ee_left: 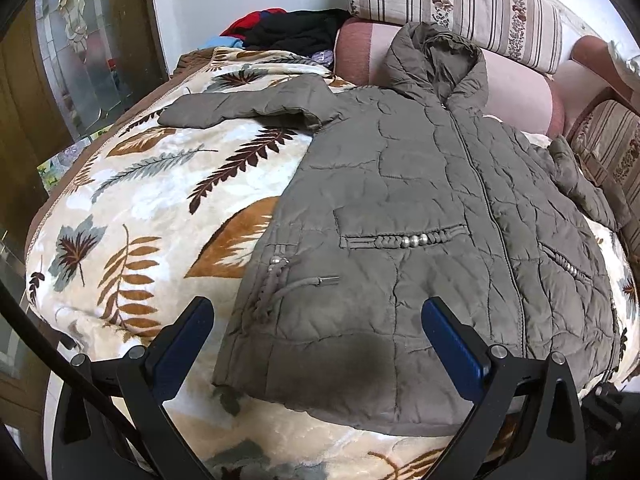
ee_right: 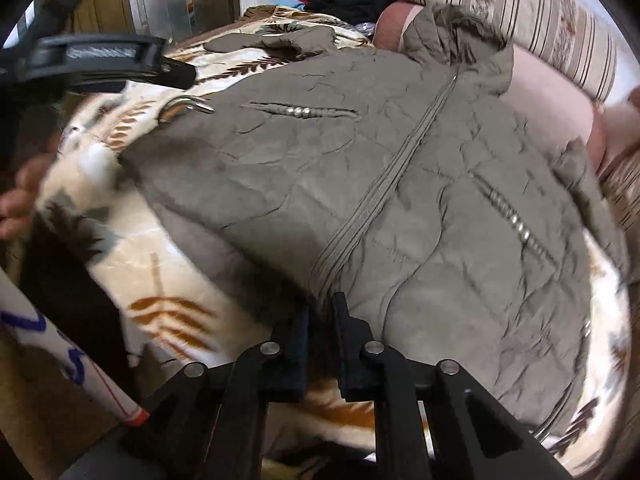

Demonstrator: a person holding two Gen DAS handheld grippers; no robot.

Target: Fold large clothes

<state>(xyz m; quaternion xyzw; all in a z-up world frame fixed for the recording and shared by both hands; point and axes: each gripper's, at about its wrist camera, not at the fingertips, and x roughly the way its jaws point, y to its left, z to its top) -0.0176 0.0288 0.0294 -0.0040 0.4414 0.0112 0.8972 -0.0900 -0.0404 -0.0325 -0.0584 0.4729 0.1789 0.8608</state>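
At the far left there is a wooden door with a glass panel [ee_left: 76, 60], and next to it begins the bed, covered by a cream blanket [ee_left: 132, 216] with brown and grey leaf prints. The left gripper [ee_left: 318, 320] hangs just above the near edge of the bed with its two blue-padded fingers [ee_left: 184, 344] spread wide and nothing between them; the left finger is over the blanket and the right finger over the hem of the jacket. The grey-brown quilted jacket [ee_left: 420, 208] lies flat on the blanket, front side up, zipped closed, with its hood toward the pink bolster [ee_left: 516, 92] at the back and its hem toward the near edge. One sleeve [ee_left: 240, 108] stretches out to the left over the blanket, and the other is bunched at the right side. A pile of black and red clothes [ee_left: 288, 30] sits at the back, left of the bolster, and a striped flowered cushion [ee_left: 452, 4] rests above the bolster. In the right wrist view, which is blurred, the right gripper [ee_right: 320, 316] has its fingers brought narrow, close together at the hem just where the zipper [ee_right: 384, 184] ends; whether fabric is really pinched between them I cannot tell.
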